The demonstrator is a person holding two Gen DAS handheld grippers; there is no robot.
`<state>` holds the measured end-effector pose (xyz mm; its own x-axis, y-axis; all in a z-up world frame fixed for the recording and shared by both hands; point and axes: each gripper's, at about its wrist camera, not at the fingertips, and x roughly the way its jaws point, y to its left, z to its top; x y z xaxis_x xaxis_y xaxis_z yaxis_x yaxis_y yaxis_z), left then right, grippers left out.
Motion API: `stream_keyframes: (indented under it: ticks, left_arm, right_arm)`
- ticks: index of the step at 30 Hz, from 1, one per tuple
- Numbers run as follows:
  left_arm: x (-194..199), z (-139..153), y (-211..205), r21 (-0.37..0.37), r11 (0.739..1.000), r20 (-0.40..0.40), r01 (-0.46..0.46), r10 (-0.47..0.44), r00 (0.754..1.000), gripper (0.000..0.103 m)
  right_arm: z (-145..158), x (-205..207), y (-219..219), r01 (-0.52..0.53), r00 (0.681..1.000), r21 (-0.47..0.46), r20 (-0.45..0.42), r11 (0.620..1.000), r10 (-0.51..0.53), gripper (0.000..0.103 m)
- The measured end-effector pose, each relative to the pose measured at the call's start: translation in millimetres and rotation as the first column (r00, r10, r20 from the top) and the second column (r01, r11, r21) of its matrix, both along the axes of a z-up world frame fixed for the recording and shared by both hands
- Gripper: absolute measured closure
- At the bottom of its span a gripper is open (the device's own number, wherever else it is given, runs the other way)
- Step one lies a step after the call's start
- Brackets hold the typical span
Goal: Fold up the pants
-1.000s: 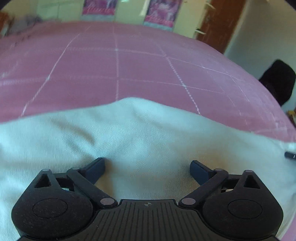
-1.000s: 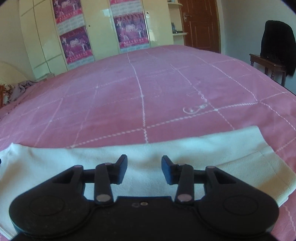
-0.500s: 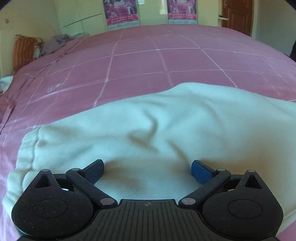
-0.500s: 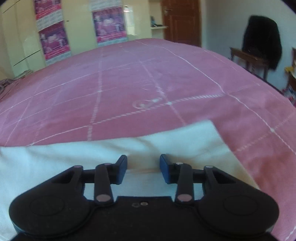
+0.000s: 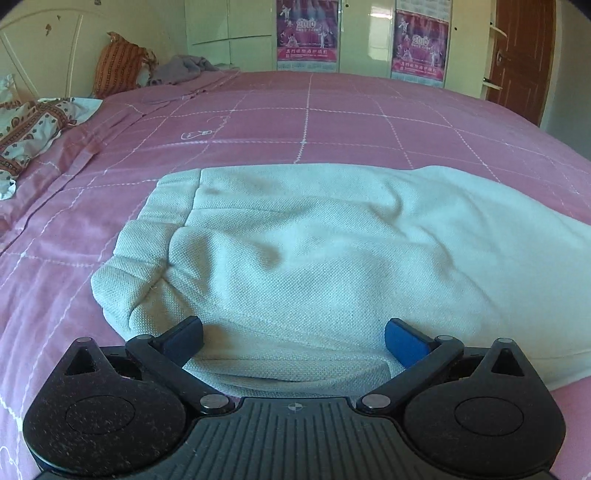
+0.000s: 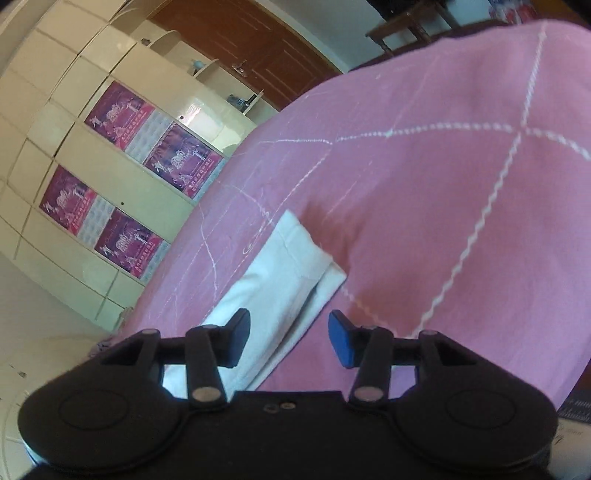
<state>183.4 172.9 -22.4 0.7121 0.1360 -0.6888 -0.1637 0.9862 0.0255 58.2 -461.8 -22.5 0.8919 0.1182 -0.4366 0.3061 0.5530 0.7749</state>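
One pair of white pants (image 5: 332, 258) lies on the near half of one pink bedspread (image 5: 332, 122). Two grippers show, one per view: the left gripper (image 5: 293, 341) and the right gripper (image 6: 288, 338), each with two fingers. Two purple posters (image 5: 307, 31) hang beyond the far edge in the left view; four show in the right view. One orange pillow (image 5: 118, 64) stands at the far left corner.

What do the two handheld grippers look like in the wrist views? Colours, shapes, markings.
Both look alike in build. The left gripper has a black speckled body with two round lobes, a ribbed centre plate with a small crosshair mark, black linkage bars with silver pivot pins, and blue pads on the jaws. The right gripper has the same black lobes, silver pins and blue pads, but a smooth centre plate. No cables, hands or sleeves visible.
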Motion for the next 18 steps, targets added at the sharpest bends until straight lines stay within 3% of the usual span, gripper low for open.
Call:
stream_keyframes:
  ticks: [2, 8, 11, 13, 16, 18]
  left_arm:
    - [-4, 0, 2, -0.011, 1.000, 0.009, 0.000, 0.001, 1.000, 0.000]
    - [-5, 0, 0, -0.007, 1.000, 0.009, -0.005, 0.005, 1.000, 0.000]
    - [-4, 1, 1, -0.008, 1.000, 0.006, -0.001, 0.001, 1.000, 0.000]
    - [-4, 1, 1, -0.010, 1.000, 0.002, 0.003, -0.003, 1.000, 0.000]
    - [-4, 1, 2, -0.010, 1.000, 0.004, 0.004, -0.004, 1.000, 0.000]
    - [-4, 0, 1, -0.006, 1.000, 0.009, 0.003, -0.002, 1.000, 0.000]
  right_arm:
    - [-10, 10, 3, 0.001, 1.000, 0.038, 0.010, 0.999, -0.002, 0.056]
    - [-24, 39, 15, -0.001, 0.999, -0.018, -0.043, 1.000, 0.000, 0.066]
    - [-23, 45, 18, -0.003, 0.998, -0.057, -0.059, 0.998, 0.000, 0.097]
    - [-16, 41, 15, 0.021, 0.999, -0.032, -0.034, 0.999, -0.022, 0.097]
    - [16, 27, 25, 0.033, 0.997, -0.112, 0.077, 0.993, -0.024, 0.098]
    - [15, 28, 29, 0.040, 0.998, -0.182, 0.044, 0.982, -0.033, 0.098]
